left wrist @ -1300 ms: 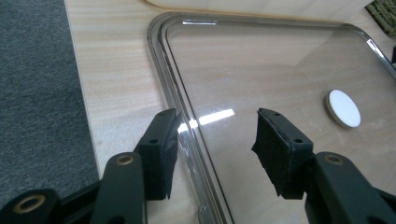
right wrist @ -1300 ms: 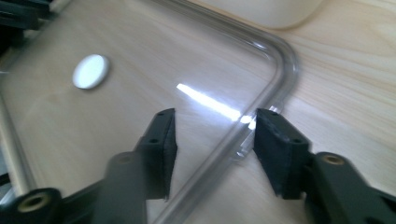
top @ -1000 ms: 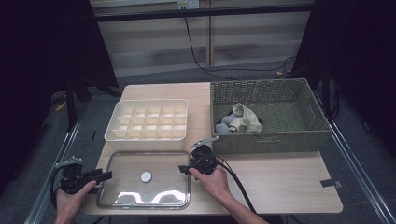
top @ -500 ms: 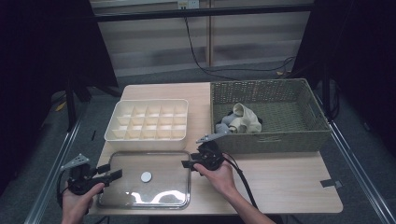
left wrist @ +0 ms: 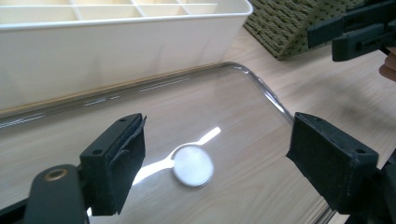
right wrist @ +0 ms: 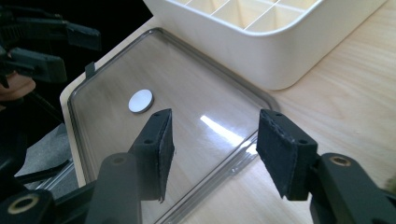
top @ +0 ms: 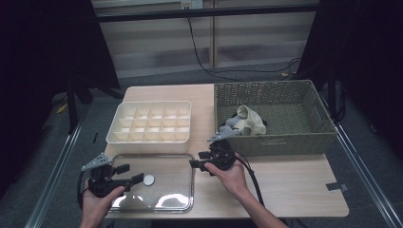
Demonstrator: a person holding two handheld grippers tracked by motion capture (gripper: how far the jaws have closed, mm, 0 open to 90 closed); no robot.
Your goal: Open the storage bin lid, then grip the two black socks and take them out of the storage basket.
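One wooden table [top: 290, 183] stands in a dark room, with a grey floor around it, a pale wall behind it and a black cable hanging down on that wall. I take the clear lid [top: 157, 183] as the landmark; it lies flat on the near left part of the table. The woven basket [top: 275, 118] is the biggest thing, behind the lid and to its right, with light cloth [top: 247, 121] inside. The white divided box [top: 152, 121] sits just behind the lid, almost touching its far edge. A small round disc [top: 148, 179] is at the middle of the lid.

The left gripper [top: 128, 173] is over the left edge of the lid, and its jaws stand wide open with nothing between them; in the left gripper view the disc [left wrist: 193, 165] shows below the gap. The right gripper [top: 199, 159] is at the lid's right far corner, jaws also apart and empty, above the lid's rim [right wrist: 219, 168].

Compared with one second ago, the left hand has come a little inward over the lid and higher, and its jaws have just been opening. The right hand is slightly higher. The lid, box and basket have not moved.
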